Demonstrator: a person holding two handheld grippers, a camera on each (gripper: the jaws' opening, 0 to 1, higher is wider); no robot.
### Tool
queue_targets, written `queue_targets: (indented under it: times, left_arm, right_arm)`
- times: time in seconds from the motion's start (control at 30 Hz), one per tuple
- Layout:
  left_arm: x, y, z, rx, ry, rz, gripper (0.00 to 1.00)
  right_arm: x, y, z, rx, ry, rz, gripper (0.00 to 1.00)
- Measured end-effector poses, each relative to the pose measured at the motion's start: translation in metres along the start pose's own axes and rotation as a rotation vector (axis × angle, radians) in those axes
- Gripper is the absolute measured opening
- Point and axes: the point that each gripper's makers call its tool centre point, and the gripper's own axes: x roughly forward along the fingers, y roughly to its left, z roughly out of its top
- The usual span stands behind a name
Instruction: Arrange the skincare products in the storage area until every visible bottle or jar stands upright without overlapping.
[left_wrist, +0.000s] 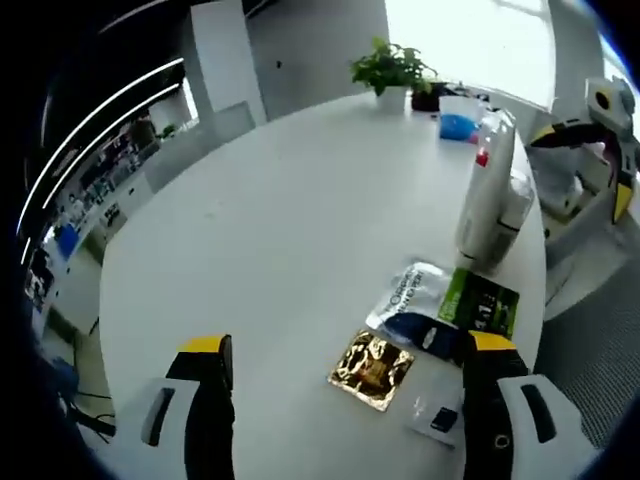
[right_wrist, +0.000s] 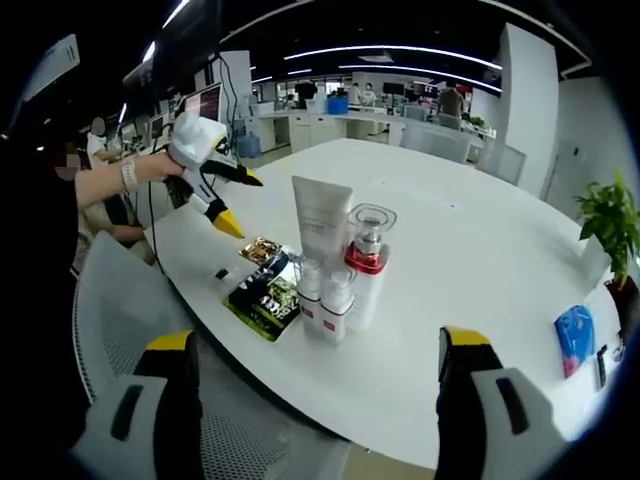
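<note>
**Bottles upright, sachets flat on the white counter**

In the left gripper view, the left hand-held gripper is released, its yellow-tipped jaws spread wide over the counter with nothing between them. Between the jaws and toward the right one lie flat sachets: a gold sachet, just beyond it a white-and-blue sachet, and a green sachet touching that one's right side. A small clear packet lies just beside the right jaw. Beyond the green sachet the bottles stand upright in a tight cluster. A potted plant and a blue packet sit at the far edge. The right hand-held gripper shows at the right edge, off the counter.

In the right gripper view, the left hand-held gripper, held in a person's hand, hangs over the counter's left edge. The sachets lie below it. Just right of them stand a white tube, two small clear-capped bottles in front of it, and a red-collared bottle, all upright and close together. The right hand-held gripper is released, jaws wide apart and empty, near the cluster.
</note>
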Motion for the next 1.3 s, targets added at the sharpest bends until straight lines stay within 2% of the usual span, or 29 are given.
queue_targets:
  times: [0.1,0.17,0.27,0.37,0.47,0.67,0.8,0.93,1.17,1.3]
  left_arm:
    - [0.001,0.000,0.001,-0.009,0.001,0.018,0.97]
    - [0.002,0.001,0.001,-0.058,0.003,0.030,0.97]
    - [-0.001,0.000,0.008,-0.138,-0.029,0.031,0.97]
    - [-0.010,-0.006,0.019,-0.154,-0.088,0.011,0.97]
    - [-0.022,-0.008,0.022,-0.173,-0.123,0.044,0.97]
    - [-0.046,-0.009,0.011,-0.206,-0.126,0.086,0.97]
    - [-0.072,-0.011,0.012,-0.220,-0.162,0.115,0.97]
    - [-0.093,-0.013,0.006,-0.230,-0.170,0.155,0.97]
    - [-0.126,-0.006,-0.012,-0.253,-0.198,0.224,0.97]
    - [-0.141,-0.002,-0.026,-0.245,-0.199,0.285,0.97]
  right_arm:
    - [-0.001,0.001,0.000,-0.004,-0.005,0.003,1.00]
    - [-0.002,0.001,0.001,-0.011,-0.006,0.004,1.00]
    - [-0.006,0.001,0.004,-0.021,-0.013,0.000,1.00]
    - [-0.009,0.000,0.006,-0.021,-0.028,-0.006,1.00]
    - [-0.010,-0.002,0.008,-0.025,-0.036,-0.013,1.00]
    - [-0.010,0.000,0.013,-0.023,-0.055,-0.011,1.00]
    - [-0.008,0.003,0.013,-0.033,-0.052,0.003,1.00]
    - [-0.007,0.003,0.012,-0.038,-0.047,0.007,1.00]
    - [-0.008,-0.001,0.016,-0.054,-0.054,-0.010,1.00]
    - [-0.009,-0.006,0.015,-0.033,-0.064,-0.014,1.00]
